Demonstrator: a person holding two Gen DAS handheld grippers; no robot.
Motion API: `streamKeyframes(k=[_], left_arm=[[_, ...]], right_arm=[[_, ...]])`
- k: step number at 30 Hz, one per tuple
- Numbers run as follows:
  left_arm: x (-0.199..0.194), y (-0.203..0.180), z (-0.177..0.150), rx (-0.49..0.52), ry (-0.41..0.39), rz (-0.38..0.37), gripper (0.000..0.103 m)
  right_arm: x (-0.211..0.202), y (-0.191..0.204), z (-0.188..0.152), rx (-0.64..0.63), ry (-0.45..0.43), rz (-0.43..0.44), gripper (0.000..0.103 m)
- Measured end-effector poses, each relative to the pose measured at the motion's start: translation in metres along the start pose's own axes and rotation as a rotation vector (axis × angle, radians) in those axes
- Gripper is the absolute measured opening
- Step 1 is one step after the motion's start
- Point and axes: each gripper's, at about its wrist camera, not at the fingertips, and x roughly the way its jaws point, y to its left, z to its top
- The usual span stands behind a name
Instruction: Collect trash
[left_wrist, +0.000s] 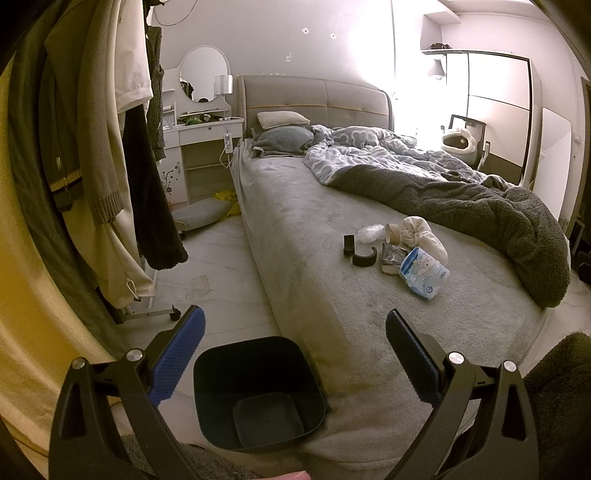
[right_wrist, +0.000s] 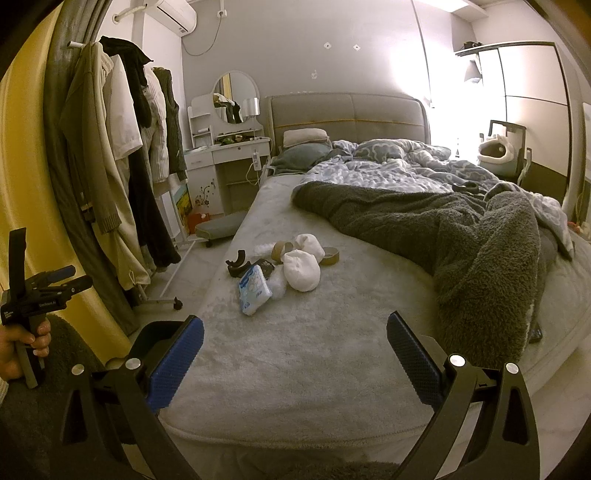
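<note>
Jaws of both grippers stood spread wide with nothing between them. Left gripper (left_wrist: 295, 341) hung above the bin (left_wrist: 258, 391), which sat on the floor at lower centre of the left view, touching the near corner of the bed (left_wrist: 295, 229). Bin looked bare inside. Right gripper (right_wrist: 295, 341) hovered over the foot of the bed, lower centre of the right view.

Trash lay in one cluster on the grey bed cover, centre of the right view, well apart from both grippers: blue-white packet (right_wrist: 254, 288) nearest, black curved piece (right_wrist: 236, 263) to its left, small dark wrapper (right_wrist: 266, 266) just behind, two cardboard rolls (right_wrist: 280, 252) (right_wrist: 329, 255), and crinkled clear plastic (left_wrist: 369, 233). Two white bundles (right_wrist: 301, 270) touched each other amid the pile. Dark blanket (right_wrist: 461, 240) lay heaped on the right.

In the right view, left edge, a hand (right_wrist: 22, 347) held the left gripper's handle.
</note>
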Motion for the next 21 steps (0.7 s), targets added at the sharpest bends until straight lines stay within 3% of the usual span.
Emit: streamKeyframes(k=[21], left_arm=[[0.0037, -0.0069, -0.0061, -0.001, -0.001, 0.006, 0.100]], right_arm=[[0.0036, 0.0017, 0.0009, -0.004, 0.023, 0.005, 0.100]])
